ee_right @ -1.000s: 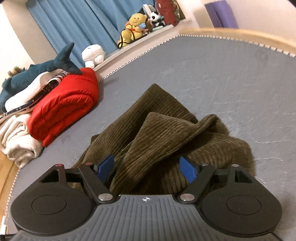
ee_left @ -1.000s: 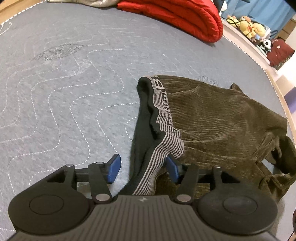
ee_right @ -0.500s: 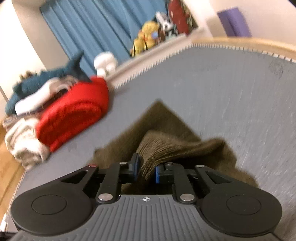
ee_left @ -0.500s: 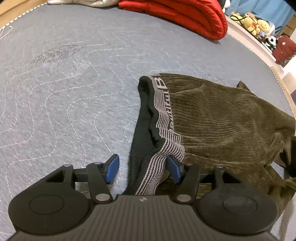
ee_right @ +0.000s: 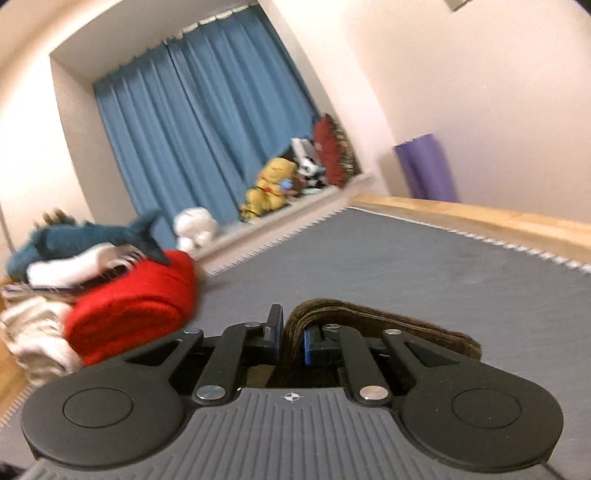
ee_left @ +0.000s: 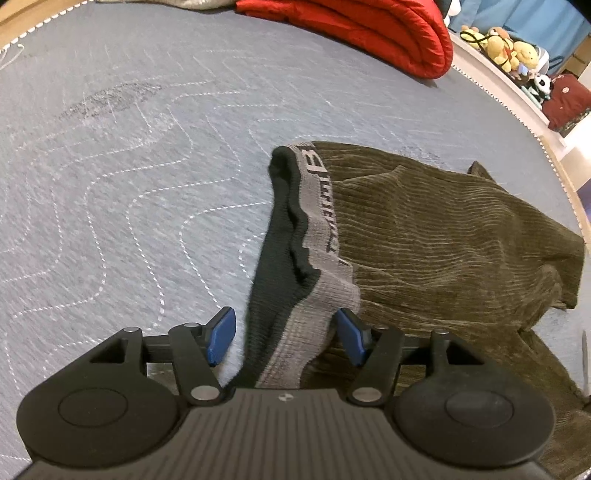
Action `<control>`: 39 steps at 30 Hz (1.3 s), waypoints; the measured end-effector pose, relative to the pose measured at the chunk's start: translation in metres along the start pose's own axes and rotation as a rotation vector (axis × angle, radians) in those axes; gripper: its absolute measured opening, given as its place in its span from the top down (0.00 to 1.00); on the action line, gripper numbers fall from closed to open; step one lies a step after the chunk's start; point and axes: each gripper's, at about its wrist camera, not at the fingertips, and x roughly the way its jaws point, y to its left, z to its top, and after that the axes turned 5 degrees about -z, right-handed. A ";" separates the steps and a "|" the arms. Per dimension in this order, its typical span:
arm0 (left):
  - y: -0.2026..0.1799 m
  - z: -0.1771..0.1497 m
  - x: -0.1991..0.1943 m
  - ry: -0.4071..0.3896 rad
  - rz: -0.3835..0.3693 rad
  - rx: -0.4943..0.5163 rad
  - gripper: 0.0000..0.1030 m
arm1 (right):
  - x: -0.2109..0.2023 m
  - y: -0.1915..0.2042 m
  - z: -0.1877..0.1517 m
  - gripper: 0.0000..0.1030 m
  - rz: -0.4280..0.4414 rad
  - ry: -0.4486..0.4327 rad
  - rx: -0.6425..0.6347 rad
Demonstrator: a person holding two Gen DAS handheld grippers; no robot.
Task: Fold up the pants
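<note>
Olive corduroy pants (ee_left: 436,236) lie on the grey quilted bed (ee_left: 110,184). Their grey-and-black waistband (ee_left: 314,229) runs toward the camera. My left gripper (ee_left: 286,332) is open, its blue pads on either side of the waistband's near end, not pinching it. My right gripper (ee_right: 290,339) is shut on a bunched fold of the pants (ee_right: 369,321) and holds it lifted above the bed; the camera is tilted up toward the room.
A rolled red blanket (ee_left: 369,29) lies at the bed's far edge, with a blue shark plush (ee_right: 85,236) and white clothes (ee_right: 33,332) on and beside it. Stuffed toys (ee_right: 273,184) sit on a sill below blue curtains. A wooden bed edge (ee_right: 480,221) shows at right.
My right gripper closed on the pants fold and lifted it, its view tilting up. The pants' far part was pulled flatter. The left gripper stayed open around the waistband.
</note>
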 end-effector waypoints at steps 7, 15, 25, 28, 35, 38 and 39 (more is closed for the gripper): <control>-0.018 -0.004 0.005 0.003 0.015 0.035 0.26 | 0.004 -0.059 -0.013 0.66 -0.113 0.223 0.147; -0.022 -0.006 0.009 0.005 0.035 0.044 0.25 | 0.018 -0.118 -0.031 0.29 -0.199 0.291 0.553; -0.021 -0.005 0.015 0.017 0.037 0.054 0.24 | 0.066 -0.156 -0.058 0.29 -0.238 0.351 0.730; -0.021 -0.005 0.017 0.021 0.039 0.053 0.24 | 0.071 -0.153 -0.055 0.47 -0.270 0.325 0.703; -0.020 -0.002 0.019 0.024 0.037 0.040 0.24 | 0.046 -0.133 -0.018 0.92 -0.202 0.057 0.489; -0.021 -0.002 0.020 0.027 0.039 0.041 0.23 | 0.016 -0.122 0.001 0.93 -0.140 -0.130 0.384; -0.021 -0.002 0.020 0.030 0.036 0.040 0.24 | 0.004 -0.120 0.005 0.93 -0.138 -0.196 0.358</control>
